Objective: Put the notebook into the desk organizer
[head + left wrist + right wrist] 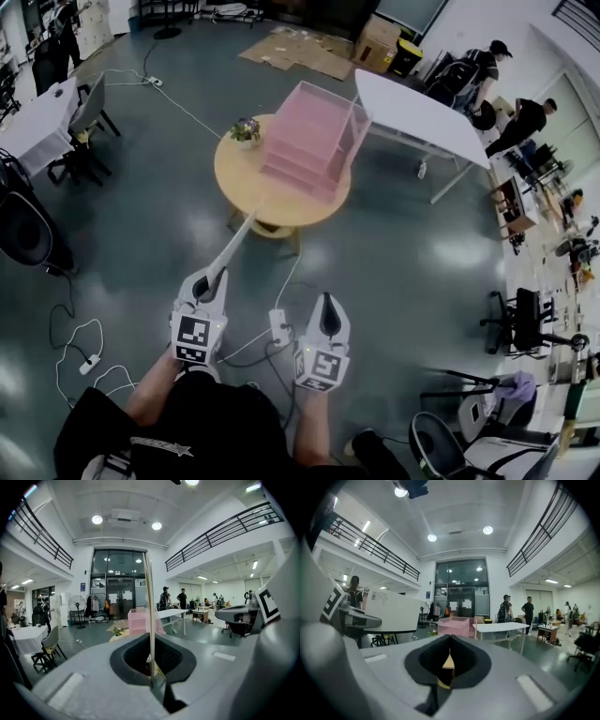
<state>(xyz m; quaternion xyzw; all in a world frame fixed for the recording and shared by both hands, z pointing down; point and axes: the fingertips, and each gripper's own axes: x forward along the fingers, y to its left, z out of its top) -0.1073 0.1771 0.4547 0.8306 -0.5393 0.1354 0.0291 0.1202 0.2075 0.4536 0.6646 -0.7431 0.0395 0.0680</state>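
My left gripper (208,286) is shut on the near edge of a thin white notebook (239,242). The notebook sticks out forward, edge-on, towards the round wooden table (234,183). In the left gripper view the notebook (149,620) is a narrow upright strip rising from the closed jaws (151,670). The pink desk organizer (314,141) stands on that table, a good way ahead (138,620). My right gripper (327,305) hangs level beside the left one, shut (449,656) with nothing in it. From the right gripper view the notebook (391,611) shows as a broad white sheet at left.
A small potted plant (246,131) sits on the round table's left side. A white table (417,117) stands just right of the organizer. Cables and a power strip (279,328) lie on the floor near my feet. Office chairs (520,323) and several people are at the right.
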